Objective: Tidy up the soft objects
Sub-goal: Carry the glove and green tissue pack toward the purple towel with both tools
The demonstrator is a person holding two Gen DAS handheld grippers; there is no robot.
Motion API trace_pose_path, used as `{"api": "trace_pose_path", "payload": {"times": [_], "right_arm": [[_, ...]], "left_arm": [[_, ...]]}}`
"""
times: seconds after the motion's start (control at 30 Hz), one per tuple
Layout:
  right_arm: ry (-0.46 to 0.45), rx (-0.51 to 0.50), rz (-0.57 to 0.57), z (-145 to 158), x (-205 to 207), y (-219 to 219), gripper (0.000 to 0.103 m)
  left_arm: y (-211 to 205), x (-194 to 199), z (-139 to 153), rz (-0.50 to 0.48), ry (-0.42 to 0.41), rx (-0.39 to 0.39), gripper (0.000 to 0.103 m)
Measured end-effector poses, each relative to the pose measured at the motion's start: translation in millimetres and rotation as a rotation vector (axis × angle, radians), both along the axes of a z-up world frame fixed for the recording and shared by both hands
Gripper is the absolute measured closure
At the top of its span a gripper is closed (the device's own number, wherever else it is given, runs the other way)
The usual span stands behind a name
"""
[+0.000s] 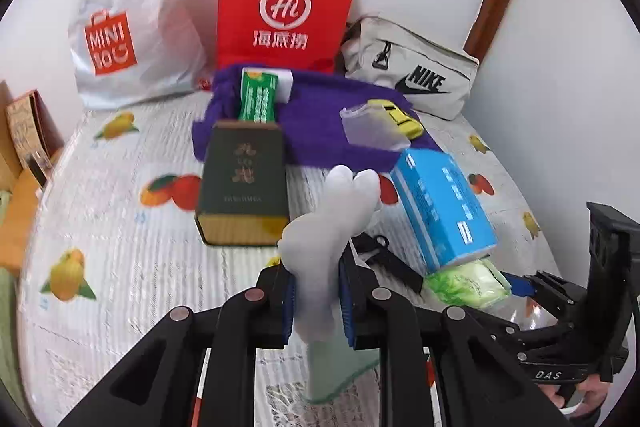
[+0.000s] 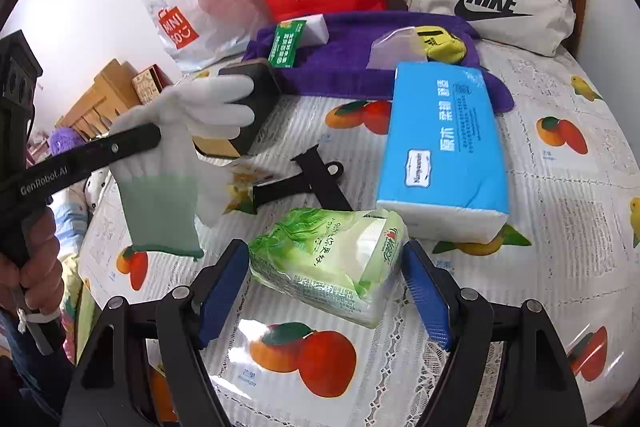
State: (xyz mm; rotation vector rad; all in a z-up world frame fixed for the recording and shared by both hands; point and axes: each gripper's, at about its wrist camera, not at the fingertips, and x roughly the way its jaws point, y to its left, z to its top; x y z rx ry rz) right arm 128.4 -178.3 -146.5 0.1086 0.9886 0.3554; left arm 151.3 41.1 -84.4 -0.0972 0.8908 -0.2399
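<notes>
White knit glove (image 1: 320, 247) pinched in the closed left tongs (image 1: 318, 301) above the bed; right tongs (image 2: 326, 291) gape, unclamped, around the near green tissue pack (image 2: 328, 263), best squeezed centrally.

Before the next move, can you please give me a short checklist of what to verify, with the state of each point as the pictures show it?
1. Left tool holds the glove: ok, pads clamp its palm, fingers stick up.
2. Glove is off the bed: ok, the right camera shows it hanging in the air.
3. Right tool has closed on the green tissue pack: not ok, the pack lies between open pads.
4. Blue tissue pack is clear of the right tool: ok, it lies beyond the green pack.
5. Red paper bag stands upright: ok.
6. Red bag has room inside: cannot tell.
</notes>
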Motion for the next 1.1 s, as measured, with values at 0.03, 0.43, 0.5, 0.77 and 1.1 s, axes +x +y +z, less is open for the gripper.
{"api": "trace_pose_path", "payload": {"times": [0.03, 0.43, 0.5, 0.77, 1.1], "right_arm": [[-0.003, -0.002, -0.002, 2, 1, 0, 0.025], [-0.067, 0.008, -0.013, 39, 18, -13, 0.025], [-0.074, 0.012, -0.015, 43, 22, -14, 0.025], [-0.063, 0.025, -0.010, 40, 33, -13, 0.025], [-0.032, 0.027, -0.007, 28, 34, -14, 0.025]], "left_arm": [[-1, 1, 2, 0.001, -0.006, 0.011, 0.085], [-1, 21, 25, 0.003, -0.038, -0.031, 0.085], [-2, 23, 30, 0.001, -0.045, -0.027, 0.085], [-14, 40, -25, -0.034, 0.105, -0.009, 0.085], [6, 33, -88, 0.077, 0.266, 0.168, 0.039]]}}
